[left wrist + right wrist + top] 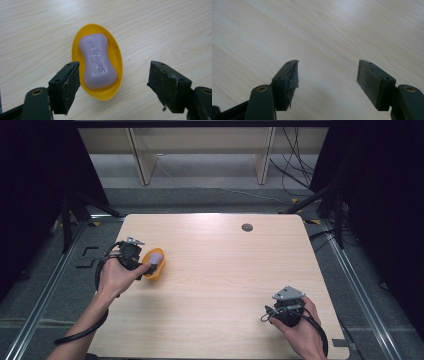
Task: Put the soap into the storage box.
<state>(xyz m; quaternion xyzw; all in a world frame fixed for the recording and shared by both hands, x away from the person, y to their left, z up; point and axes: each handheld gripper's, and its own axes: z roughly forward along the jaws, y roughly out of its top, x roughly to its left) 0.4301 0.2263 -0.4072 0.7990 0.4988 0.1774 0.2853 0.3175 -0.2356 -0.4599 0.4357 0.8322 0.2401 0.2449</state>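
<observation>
A yellow oval soap dish (151, 270) lies on the left part of the wooden table (225, 275), and a lilac soap bar (157, 256) rests in it. In the left gripper view the soap bar (97, 61) lies lengthwise in the dish (117, 53), embossed lettering up. My left gripper (113, 67) is open; its pads stand apart on either side of the dish's near end and touch nothing. From above, the left gripper (140, 261) sits just left of the dish. My right gripper (328, 66) is open over bare wood, and in the high view the right gripper (270, 314) is near the front right corner.
A dark round grommet (247, 227) sits near the table's far edge. Beyond the table stand pale wooden frame legs (141, 162). Black cables (295, 170) trail over the floor at the back right. Black stand legs flank both far corners.
</observation>
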